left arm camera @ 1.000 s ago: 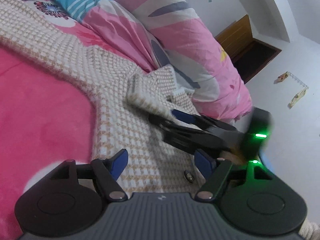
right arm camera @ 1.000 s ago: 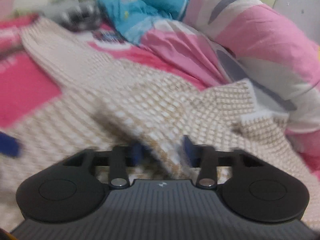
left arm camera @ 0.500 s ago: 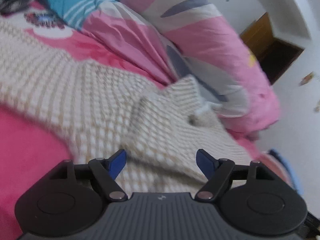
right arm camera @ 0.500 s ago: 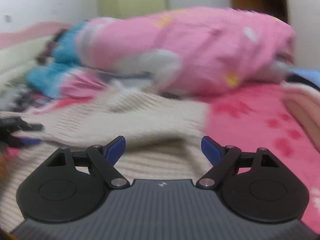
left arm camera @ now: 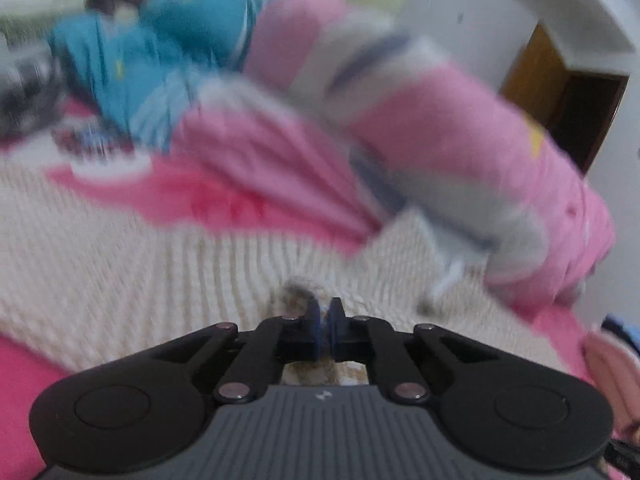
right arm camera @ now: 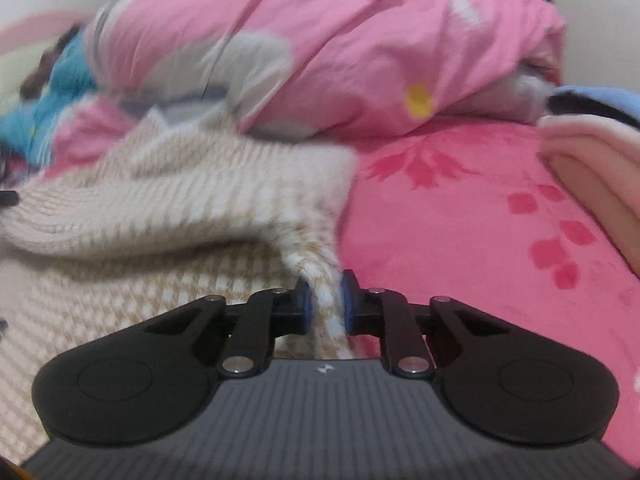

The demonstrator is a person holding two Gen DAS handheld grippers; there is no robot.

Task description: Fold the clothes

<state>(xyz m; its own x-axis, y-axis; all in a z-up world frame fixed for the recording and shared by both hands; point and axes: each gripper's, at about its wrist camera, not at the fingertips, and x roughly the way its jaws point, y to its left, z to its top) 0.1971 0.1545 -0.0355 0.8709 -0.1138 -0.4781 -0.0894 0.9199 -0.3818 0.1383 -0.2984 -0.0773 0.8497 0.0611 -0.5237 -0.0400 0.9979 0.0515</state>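
Observation:
A cream and tan houndstooth knit garment (left arm camera: 140, 256) lies spread over the pink bed sheet (right arm camera: 460, 216). In the left wrist view my left gripper (left arm camera: 323, 312) is closed, its blue pads pinching a small bunch of the knit at the garment's near edge. The right wrist view shows the same garment (right arm camera: 180, 204) with a fold lifted over its lower layer. My right gripper (right arm camera: 325, 296) is shut on a pulled-up corner of that knit, which runs down between the pads. Both views are motion-blurred.
A pink flowered duvet (right arm camera: 360, 52) is heaped behind the garment, with a blue one (left arm camera: 160, 52) further left. A pale pink folded cloth (right arm camera: 596, 160) lies at the right edge. A brown door (left arm camera: 560, 92) stands in the white wall beyond.
Both grippers stood open half a second ago and have since closed on the knit garment. The left camera swung toward the duvet; the right one dropped to the garment's right corner.

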